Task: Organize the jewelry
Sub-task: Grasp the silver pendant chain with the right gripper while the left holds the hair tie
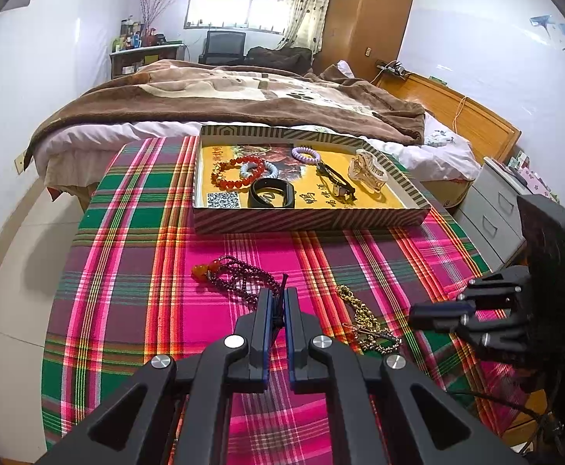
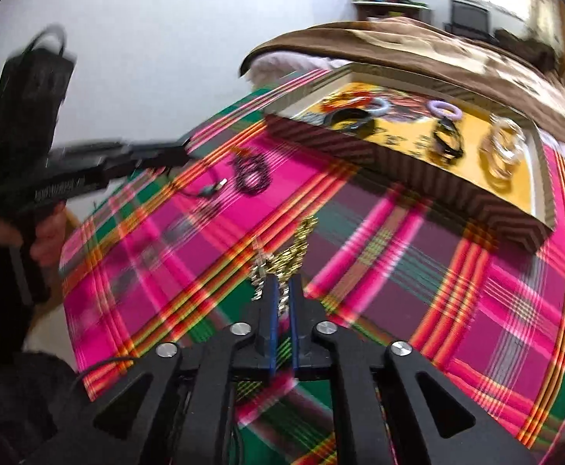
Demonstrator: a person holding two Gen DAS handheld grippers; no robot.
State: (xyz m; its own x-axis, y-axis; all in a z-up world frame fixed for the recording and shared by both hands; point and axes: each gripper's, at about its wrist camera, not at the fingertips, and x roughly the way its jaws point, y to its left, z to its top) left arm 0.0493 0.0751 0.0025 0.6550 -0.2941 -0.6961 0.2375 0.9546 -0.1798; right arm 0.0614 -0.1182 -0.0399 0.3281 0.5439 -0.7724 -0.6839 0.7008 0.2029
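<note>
Left tongs [image 1: 278, 302] clenched on the cord end of the dark bead necklace [image 1: 239, 277], whose beads lie on the plaid worktop [image 1: 135, 271] just ahead-left of the tips. Right tongs [image 2: 282, 294] grasping the gold chain [image 2: 290, 259], links between the pads, remainder trailing ahead. Striped tray [image 1: 309, 221] with bracelets beyond both tongs.

You've got 1 striped tray [image 1: 305, 221] holding 6 pieces, plus 2 necklaces out on the plaid cloth [image 1: 135, 240]: 1 dark beaded necklace [image 1: 239, 277], 1 gold chain [image 1: 363, 317].
</note>
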